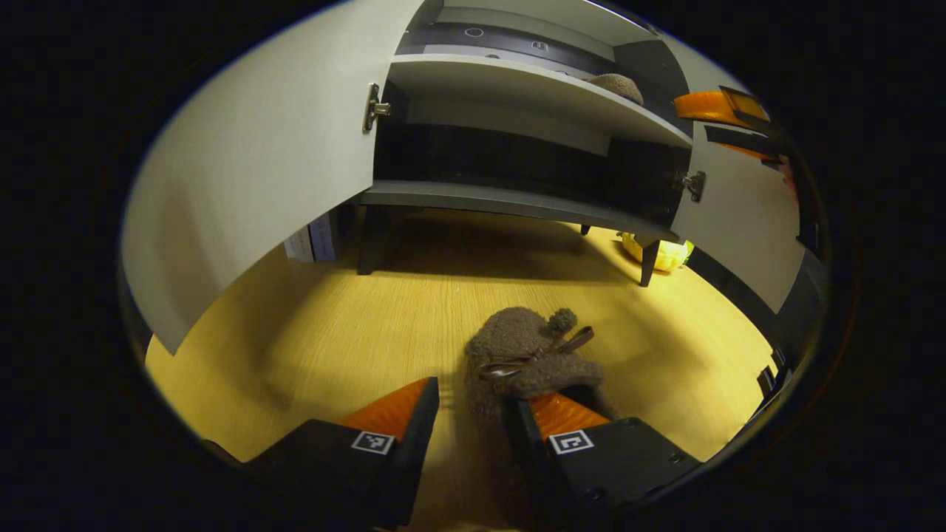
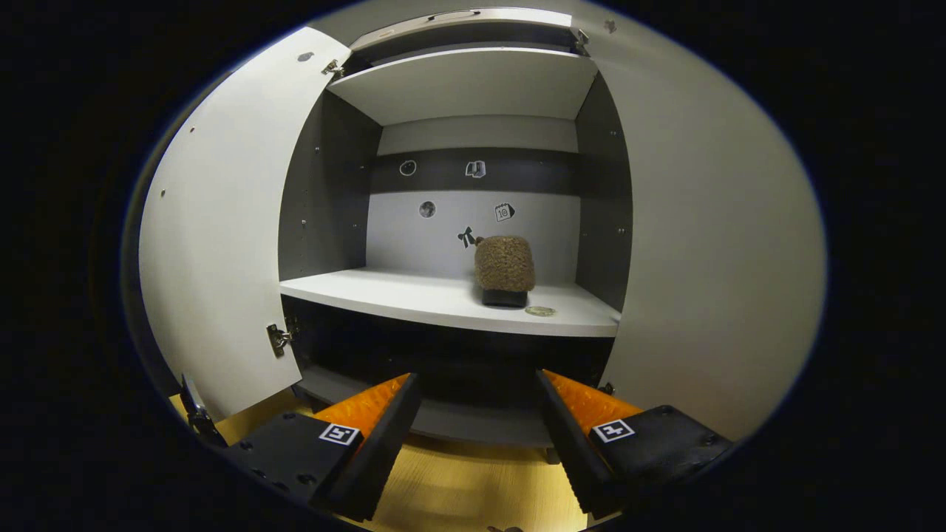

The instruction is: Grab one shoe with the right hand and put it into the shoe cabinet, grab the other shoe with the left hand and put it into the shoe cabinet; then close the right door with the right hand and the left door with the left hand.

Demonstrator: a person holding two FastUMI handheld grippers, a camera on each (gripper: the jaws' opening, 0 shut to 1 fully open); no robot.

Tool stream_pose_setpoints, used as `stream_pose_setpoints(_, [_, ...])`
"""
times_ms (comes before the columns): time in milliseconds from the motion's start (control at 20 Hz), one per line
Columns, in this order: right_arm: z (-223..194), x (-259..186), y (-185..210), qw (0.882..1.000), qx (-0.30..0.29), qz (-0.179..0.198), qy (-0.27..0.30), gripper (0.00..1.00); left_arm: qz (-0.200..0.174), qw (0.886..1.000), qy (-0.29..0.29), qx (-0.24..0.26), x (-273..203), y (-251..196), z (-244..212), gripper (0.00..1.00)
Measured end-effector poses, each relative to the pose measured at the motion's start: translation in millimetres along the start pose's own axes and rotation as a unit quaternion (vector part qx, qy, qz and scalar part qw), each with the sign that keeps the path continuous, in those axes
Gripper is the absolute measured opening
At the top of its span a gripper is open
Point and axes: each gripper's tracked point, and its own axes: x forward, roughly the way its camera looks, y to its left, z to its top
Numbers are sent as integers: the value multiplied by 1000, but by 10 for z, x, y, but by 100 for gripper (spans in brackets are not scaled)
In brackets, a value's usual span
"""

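Left gripper (image 1: 473, 421) spread around fuzzy brown slipper (image 1: 528, 355) on yellow wooden floor (image 1: 332, 332), possibly touching.
Right gripper (image 2: 479, 414) wide, empty; matching fuzzy slipper (image 2: 505, 264) on white cabinet shelf (image 2: 414, 295).

One fuzzy brown shoe (image 1: 528, 355) lies on the floor; the other (image 2: 505, 267) stands on the open cabinet's (image 2: 451, 301) middle shelf, both doors wide.

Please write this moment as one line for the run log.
left gripper: open over floor shoe | right gripper: open, empty | other shoe: on cabinet shelf | doors: open
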Motion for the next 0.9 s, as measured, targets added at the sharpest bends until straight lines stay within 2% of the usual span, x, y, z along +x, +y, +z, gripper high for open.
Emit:
stream_pose_setpoints(100, [-73, 83, -62, 1000, -1, -1, 10, 98, -5, 1000, 6, 13, 92, -84, -11, 51])
stream_pose_setpoints(150, [-108, 126, -94, 1000, -2, -2, 16, 98, 3, 1000, 4, 23, 111, -82, 14, 42])
stream_pose_setpoints(300, [-182, 217, -163, 1000, 4, -3, 30, 98, 27, 998, 2, 50, 152, -20, 50, 27])
stream_pose_setpoints(350, [-190, 234, -165, 999, 7, -1, 32, 98, 31, 998, 0, 48, 152, -20, 69, 11])
stream_pose_setpoints(450, [-190, 257, -180, 999, 9, 2, 33, 99, 22, 999, 8, 44, 119, -81, 59, 7])
stream_pose_setpoints(600, [-120, 268, -172, 999, 7, 8, 33, 98, 25, 999, -8, 46, -50, -98, 344, 6])
stream_pose_setpoints(900, [209, 215, -131, 999, 15, 19, 28, 98, 54, 994, -71, 65, -751, -135, 1500, 6])
